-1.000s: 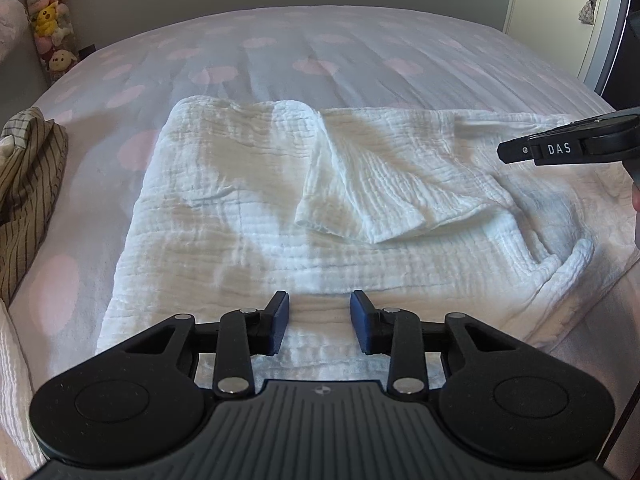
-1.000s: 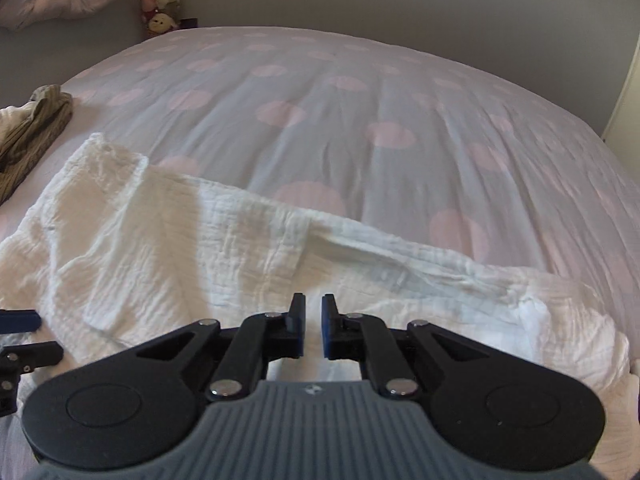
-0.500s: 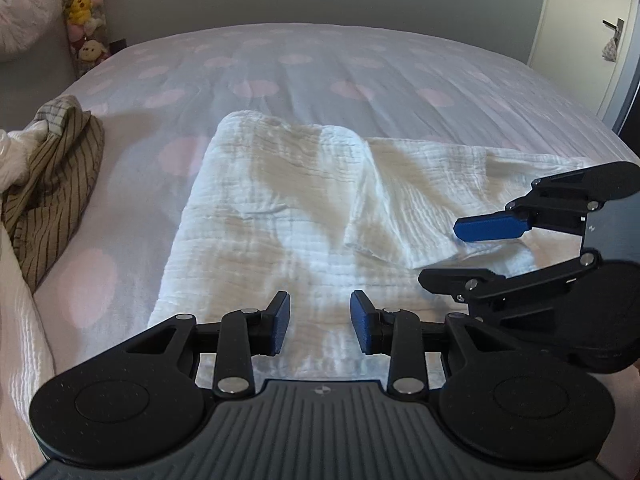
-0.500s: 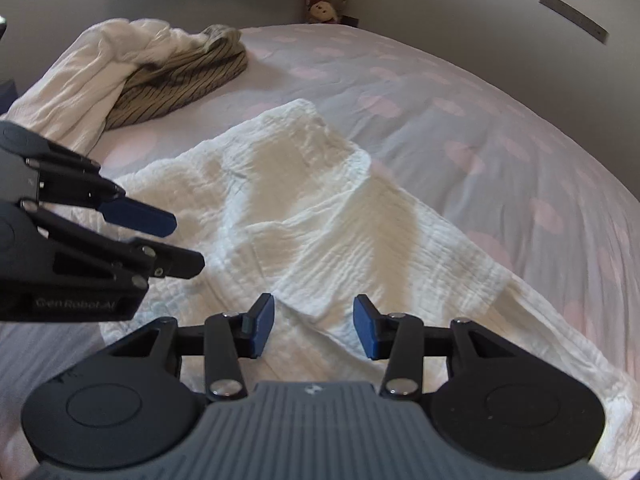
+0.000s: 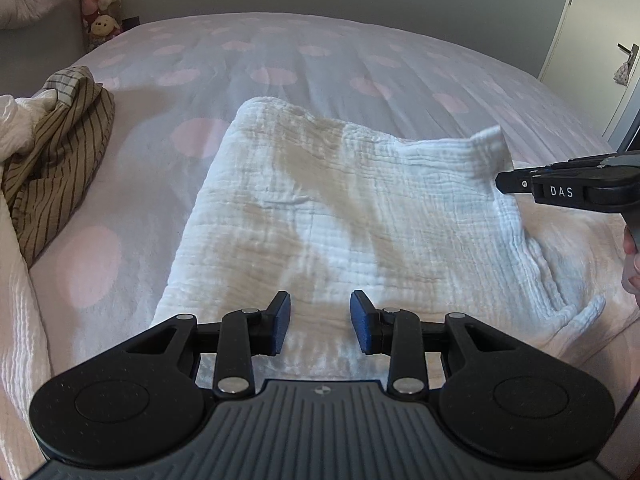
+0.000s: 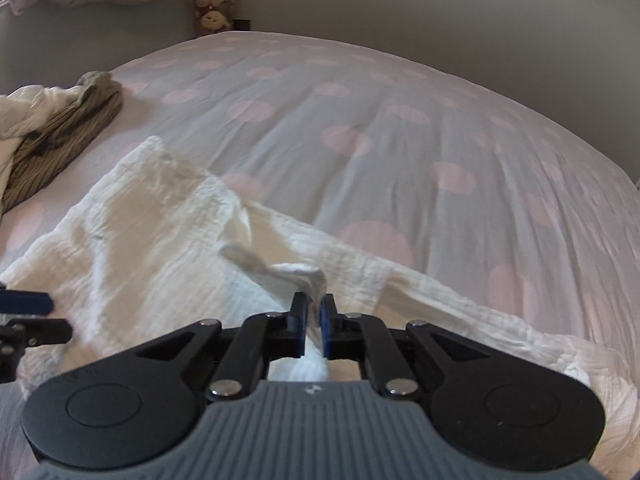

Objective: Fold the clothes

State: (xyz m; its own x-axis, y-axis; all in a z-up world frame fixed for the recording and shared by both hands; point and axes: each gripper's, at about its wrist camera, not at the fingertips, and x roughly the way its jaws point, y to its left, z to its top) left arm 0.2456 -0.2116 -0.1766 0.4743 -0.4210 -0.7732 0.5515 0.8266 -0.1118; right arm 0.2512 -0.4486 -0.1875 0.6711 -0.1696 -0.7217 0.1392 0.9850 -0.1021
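R tool (image 6: 313, 314) is closing on the far corner of white cloth (image 5: 340, 208), a flap it wasn't gripping half a sec ago; cloth's lying on bed (image 5: 360, 60), beside striped garment (image 5: 56, 152). L tool (image 5: 320, 322) is hovering released over near edge. Fold's prob starting.

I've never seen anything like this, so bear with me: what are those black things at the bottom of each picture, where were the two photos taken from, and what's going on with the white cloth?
No robot here: a person holds a pair of black hand-held tongs in each hand, each carrying a camera that looks along its blue-tipped fingers. One picture comes from the left tongs, the other from the right tongs. On the pink-spotted bed cover lies a white crinkled muslin cloth, with a brown striped garment beside it. The right tongs are closing on a corner of the cloth, lifted off the bed; the left tongs are open and hold nothing.
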